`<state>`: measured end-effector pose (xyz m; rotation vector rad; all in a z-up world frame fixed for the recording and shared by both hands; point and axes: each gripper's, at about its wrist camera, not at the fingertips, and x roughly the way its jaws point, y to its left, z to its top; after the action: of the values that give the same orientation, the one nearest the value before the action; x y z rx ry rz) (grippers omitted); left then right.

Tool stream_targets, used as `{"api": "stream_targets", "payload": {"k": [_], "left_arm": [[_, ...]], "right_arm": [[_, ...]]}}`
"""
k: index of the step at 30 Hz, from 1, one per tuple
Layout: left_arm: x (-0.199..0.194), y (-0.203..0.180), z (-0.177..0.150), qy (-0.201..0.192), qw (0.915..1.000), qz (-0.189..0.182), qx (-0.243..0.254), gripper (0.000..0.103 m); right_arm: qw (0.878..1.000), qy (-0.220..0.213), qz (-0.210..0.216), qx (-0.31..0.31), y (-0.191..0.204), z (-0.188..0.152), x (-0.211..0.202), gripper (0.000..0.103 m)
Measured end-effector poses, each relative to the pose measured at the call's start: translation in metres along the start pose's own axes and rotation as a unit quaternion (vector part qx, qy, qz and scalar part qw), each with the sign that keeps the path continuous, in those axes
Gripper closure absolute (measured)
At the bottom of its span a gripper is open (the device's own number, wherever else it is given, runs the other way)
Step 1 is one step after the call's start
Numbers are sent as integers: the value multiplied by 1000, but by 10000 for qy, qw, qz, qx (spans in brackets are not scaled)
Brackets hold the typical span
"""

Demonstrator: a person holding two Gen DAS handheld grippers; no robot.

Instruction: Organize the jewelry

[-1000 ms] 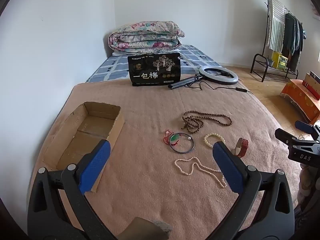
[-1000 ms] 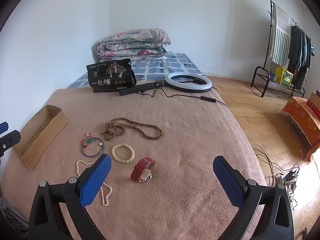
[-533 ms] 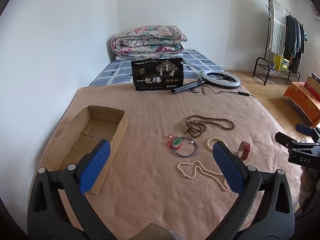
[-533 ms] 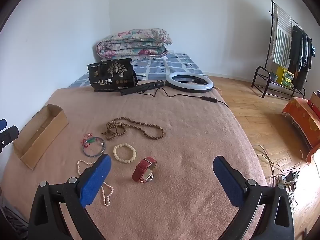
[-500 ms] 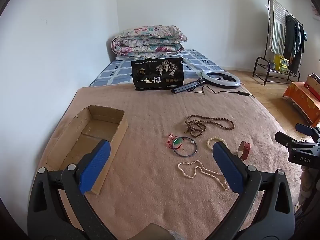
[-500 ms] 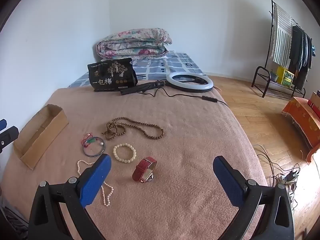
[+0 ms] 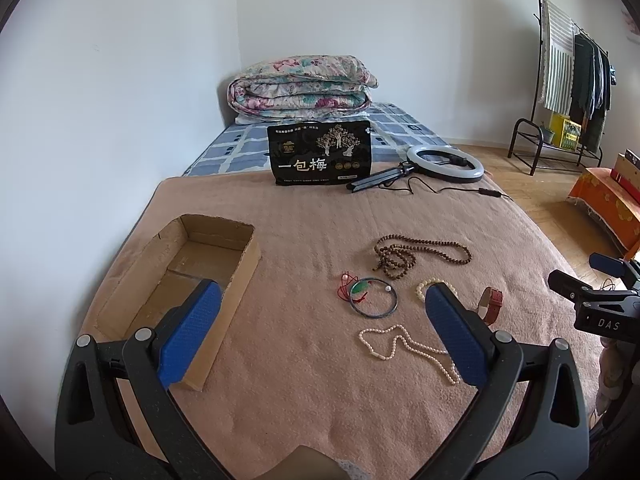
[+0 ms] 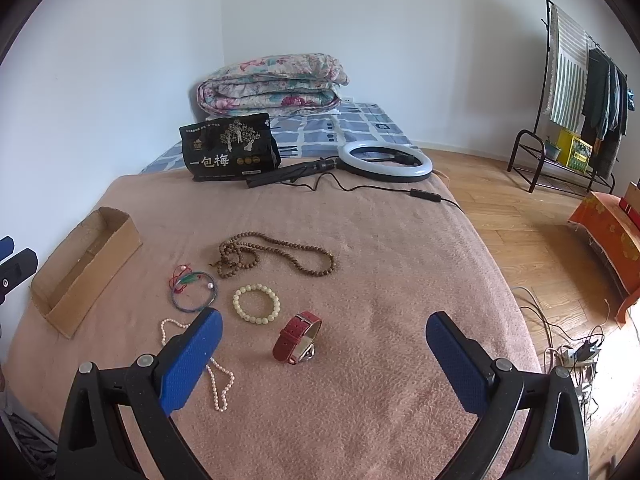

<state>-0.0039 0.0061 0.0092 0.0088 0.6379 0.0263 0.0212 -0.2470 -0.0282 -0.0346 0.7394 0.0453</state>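
Observation:
Jewelry lies on a tan blanket (image 7: pixel 304 248): a brown bead necklace (image 8: pixel 276 258), a thin bangle with red and green cord (image 8: pixel 193 286), a cream bead bracelet (image 8: pixel 256 303), a red strap watch (image 8: pixel 298 337) and a white pearl necklace (image 7: pixel 404 346). An open cardboard box (image 7: pixel 188 280) sits at the left with nothing visible inside. My left gripper (image 7: pixel 320 332) hovers open above the blanket between box and jewelry. My right gripper (image 8: pixel 320 356) hovers open just short of the watch. Neither holds anything.
A black printed bag (image 7: pixel 322 156), a ring light on a folded stand (image 7: pixel 444 164) with its cable, and a folded floral quilt (image 7: pixel 302 88) lie at the bed's far end. A wall runs along the left. Wood floor, cables (image 8: pixel 568 344) and a clothes rack (image 8: pixel 576 92) are right.
Both views have drifted slightly, so the jewelry and box sit a little lower and farther in frame. Nothing on the blanket was touched and both grippers stay open.

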Motion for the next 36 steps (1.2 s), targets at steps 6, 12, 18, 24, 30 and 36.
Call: {"api": "stream_targets", "payload": {"k": [6, 12, 18, 24, 30, 36], "left_arm": [[0, 1, 0, -8, 10000, -9, 9, 0], [-1, 1, -1, -12, 10000, -5, 3, 0], [0, 1, -2, -23, 10000, 0, 14, 0], [-1, 2, -1, -20, 10000, 1, 6, 0], [-1, 2, -1, -20, 10000, 1, 6, 0], [-1, 2, -2, -24, 10000, 2, 13, 0]], "right_arm": [[10000, 50, 38, 22, 0, 0, 0, 0], [10000, 59, 49, -12, 2, 0, 2, 0], [10000, 78, 58, 2, 3, -1, 2, 0], [9999, 81, 65, -4, 3, -1, 2, 0], [9999, 109, 78, -30, 4, -2, 2, 0], [9999, 117, 87, -42, 5, -2, 3, 0]]}}
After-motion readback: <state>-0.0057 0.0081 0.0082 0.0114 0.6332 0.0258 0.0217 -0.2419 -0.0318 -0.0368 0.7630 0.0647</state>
